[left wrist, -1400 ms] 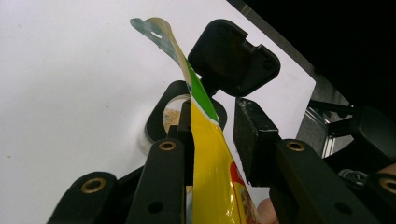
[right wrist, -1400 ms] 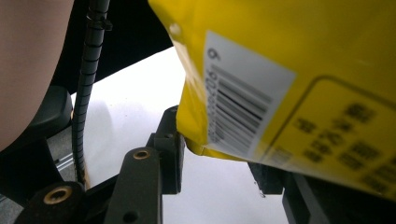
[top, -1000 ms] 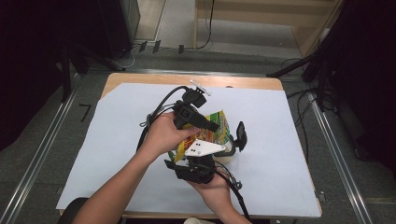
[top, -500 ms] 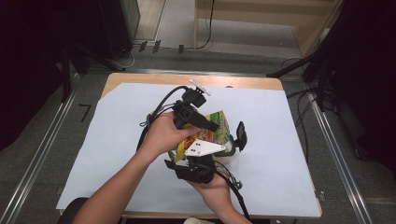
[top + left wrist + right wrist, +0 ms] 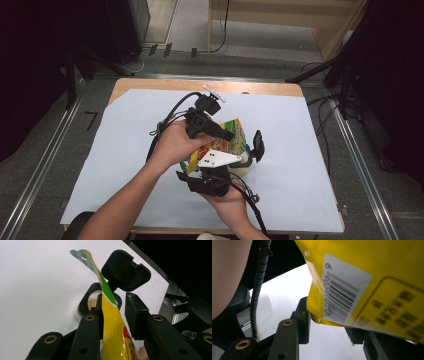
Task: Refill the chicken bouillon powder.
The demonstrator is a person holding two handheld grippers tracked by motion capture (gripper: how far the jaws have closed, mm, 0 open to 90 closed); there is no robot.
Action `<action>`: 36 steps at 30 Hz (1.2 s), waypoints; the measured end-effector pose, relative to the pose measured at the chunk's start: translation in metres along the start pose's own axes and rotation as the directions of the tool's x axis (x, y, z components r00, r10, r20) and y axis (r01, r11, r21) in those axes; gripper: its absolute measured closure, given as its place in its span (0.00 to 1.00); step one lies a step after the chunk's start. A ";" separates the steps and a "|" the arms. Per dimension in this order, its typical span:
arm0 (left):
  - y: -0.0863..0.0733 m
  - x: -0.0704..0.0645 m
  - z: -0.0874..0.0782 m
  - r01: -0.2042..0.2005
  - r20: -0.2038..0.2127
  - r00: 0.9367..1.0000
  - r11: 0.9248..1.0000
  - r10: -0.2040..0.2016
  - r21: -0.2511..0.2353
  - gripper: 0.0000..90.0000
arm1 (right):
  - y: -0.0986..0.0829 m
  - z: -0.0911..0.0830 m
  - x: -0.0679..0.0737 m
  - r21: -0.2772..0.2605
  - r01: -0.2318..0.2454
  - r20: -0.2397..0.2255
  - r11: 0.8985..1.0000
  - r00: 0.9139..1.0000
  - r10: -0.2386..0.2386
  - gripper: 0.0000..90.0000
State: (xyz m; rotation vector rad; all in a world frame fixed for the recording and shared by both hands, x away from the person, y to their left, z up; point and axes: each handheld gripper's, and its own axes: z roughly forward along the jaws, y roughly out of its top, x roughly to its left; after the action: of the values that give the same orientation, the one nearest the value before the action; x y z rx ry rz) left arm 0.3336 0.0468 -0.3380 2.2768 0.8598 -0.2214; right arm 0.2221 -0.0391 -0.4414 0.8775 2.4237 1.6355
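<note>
bag: yellow and green snack bag [image 5: 227, 141] held up over middle of table [image 5: 310, 165], between both hands; torn top edge pointing away in left gripper view [image 5: 85, 256]; barcode side facing right gripper view [image 5: 352, 290]
left gripper: at upper left side of bag [image 5: 226, 136], gripped by left hand [image 5: 175, 142]; jaws fairly wide apart, bag edge lying against one jaw, other jaw standing clear of it [image 5: 117, 312]; not pinching
right gripper: below bag, near table edge [image 5: 252, 150], held by right hand [image 5: 225, 196] from underneath; jaws spread wide, bag bottom corner hanging over the gap [image 5: 329, 322]; contact with jaws not clear, no clamp seen
cup: small clear round cup [image 5: 90, 303] with tan crumbs inside, on white table cover, under bag mouth, ringed by black holder; seen just beside right gripper in high view [image 5: 244, 165]
table cover: white sheet [image 5: 125, 150], few crumbs scattered
cable: black ribbed cable [image 5: 259, 285] running up past left side of right gripper view
</note>
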 end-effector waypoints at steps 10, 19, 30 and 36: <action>0.000 -0.001 0.000 0.000 -0.004 1.000 1.000 0.000 -0.005 0.82 | 0.000 0.000 -0.001 0.001 0.003 0.001 1.000 1.000 -0.003 0.68; 0.000 -0.003 0.000 -0.004 -0.012 1.000 1.000 0.004 -0.004 0.81 | -0.001 0.001 -0.001 0.001 0.006 0.003 1.000 1.000 -0.006 0.68; 0.000 -0.003 0.000 -0.002 -0.013 1.000 1.000 0.002 -0.009 0.81 | -0.001 0.000 -0.001 -0.003 0.007 0.000 1.000 1.000 -0.007 0.68; 0.000 0.001 -0.001 0.010 -0.005 1.000 1.000 -0.010 -0.006 0.82 | 0.001 -0.001 0.000 -0.004 -0.005 -0.011 1.000 1.000 0.005 0.68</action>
State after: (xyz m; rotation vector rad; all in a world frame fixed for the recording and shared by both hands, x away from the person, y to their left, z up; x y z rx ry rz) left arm 0.3343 0.0482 -0.3373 2.2688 0.8740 -0.2176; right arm 0.2219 -0.0394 -0.4396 0.8771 2.4264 1.6504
